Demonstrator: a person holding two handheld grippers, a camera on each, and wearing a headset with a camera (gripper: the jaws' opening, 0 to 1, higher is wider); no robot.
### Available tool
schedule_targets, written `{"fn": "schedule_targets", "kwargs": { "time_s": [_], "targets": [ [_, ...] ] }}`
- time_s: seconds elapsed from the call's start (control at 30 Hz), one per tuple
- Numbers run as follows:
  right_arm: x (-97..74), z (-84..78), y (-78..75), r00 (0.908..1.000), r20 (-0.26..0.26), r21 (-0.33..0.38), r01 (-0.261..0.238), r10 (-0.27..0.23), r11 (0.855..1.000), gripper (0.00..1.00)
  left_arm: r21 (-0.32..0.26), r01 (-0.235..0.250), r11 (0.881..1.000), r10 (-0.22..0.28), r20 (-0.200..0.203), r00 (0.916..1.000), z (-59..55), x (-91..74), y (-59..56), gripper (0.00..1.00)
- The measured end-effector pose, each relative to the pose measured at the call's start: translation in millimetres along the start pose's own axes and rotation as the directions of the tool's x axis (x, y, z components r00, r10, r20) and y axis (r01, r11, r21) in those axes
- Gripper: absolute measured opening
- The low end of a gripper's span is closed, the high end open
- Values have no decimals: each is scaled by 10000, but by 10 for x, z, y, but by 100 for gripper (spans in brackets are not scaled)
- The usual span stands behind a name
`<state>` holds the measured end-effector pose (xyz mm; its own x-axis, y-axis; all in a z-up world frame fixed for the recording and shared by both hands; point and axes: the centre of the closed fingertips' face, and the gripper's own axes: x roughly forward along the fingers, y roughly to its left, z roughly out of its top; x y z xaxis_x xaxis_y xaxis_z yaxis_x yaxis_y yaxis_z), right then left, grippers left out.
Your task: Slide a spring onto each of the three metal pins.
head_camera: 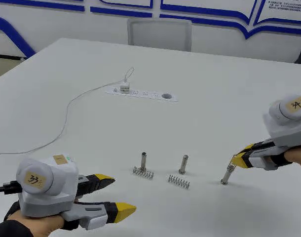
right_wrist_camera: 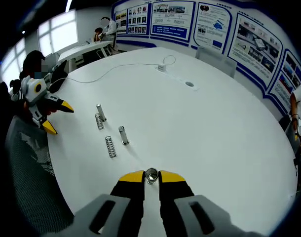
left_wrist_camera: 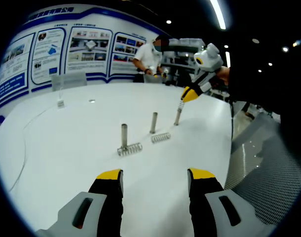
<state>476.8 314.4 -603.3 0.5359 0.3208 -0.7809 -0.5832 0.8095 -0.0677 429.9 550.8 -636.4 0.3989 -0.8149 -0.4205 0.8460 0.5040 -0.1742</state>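
Three metal pins stand on the white table (head_camera: pixel 200 113). The left pin (head_camera: pixel 143 161) has a spring (head_camera: pixel 143 173) lying at its foot. Beside the middle pin (head_camera: pixel 183 164) another spring (head_camera: pixel 178 181) lies flat. The right pin (head_camera: pixel 226 177) leans, with a third spring (head_camera: pixel 231 169) around its top. My right gripper (head_camera: pixel 237 161) is shut on that spring (right_wrist_camera: pixel 151 173), seen end-on between its yellow tips (right_wrist_camera: pixel 151 176). My left gripper (head_camera: pixel 116 195) stays open and empty at the near left, well short of the left pin (left_wrist_camera: pixel 124 136).
A power strip (head_camera: pixel 140 93) with a plugged white cable (head_camera: pixel 66 116) lies across the table's middle. A grey chair (head_camera: pixel 160 33) stands at the far edge. People stand in the background (left_wrist_camera: pixel 150 57).
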Motion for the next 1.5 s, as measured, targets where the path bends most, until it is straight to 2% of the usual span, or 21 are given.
{"fn": "schedule_targets", "kwargs": {
  "time_s": [0.5,0.77,0.87,1.23,1.5],
  "targets": [
    [264,-196,-32,9996,-282,584,-76,93,9983,12,-15,3,10000,-3,-91,10000,-22,7,-5,54],
    [365,-264,-41,9989,-467,657,-52,82,9978,12,-21,3,10000,-4,-100,10000,-26,6,-4,54],
    [365,-267,-51,9990,-432,802,-57,92,9968,12,-34,6,10000,-6,-96,10000,-27,4,-4,54],
    [351,-323,-86,9983,-568,430,110,-85,9990,14,-11,29,10000,-29,-114,9999,-28,9,-7,54],
    [284,-450,17,9975,-706,403,66,-37,9992,14,9,32,10000,-32,-112,9999,-27,6,-4,54]
  ]
}}
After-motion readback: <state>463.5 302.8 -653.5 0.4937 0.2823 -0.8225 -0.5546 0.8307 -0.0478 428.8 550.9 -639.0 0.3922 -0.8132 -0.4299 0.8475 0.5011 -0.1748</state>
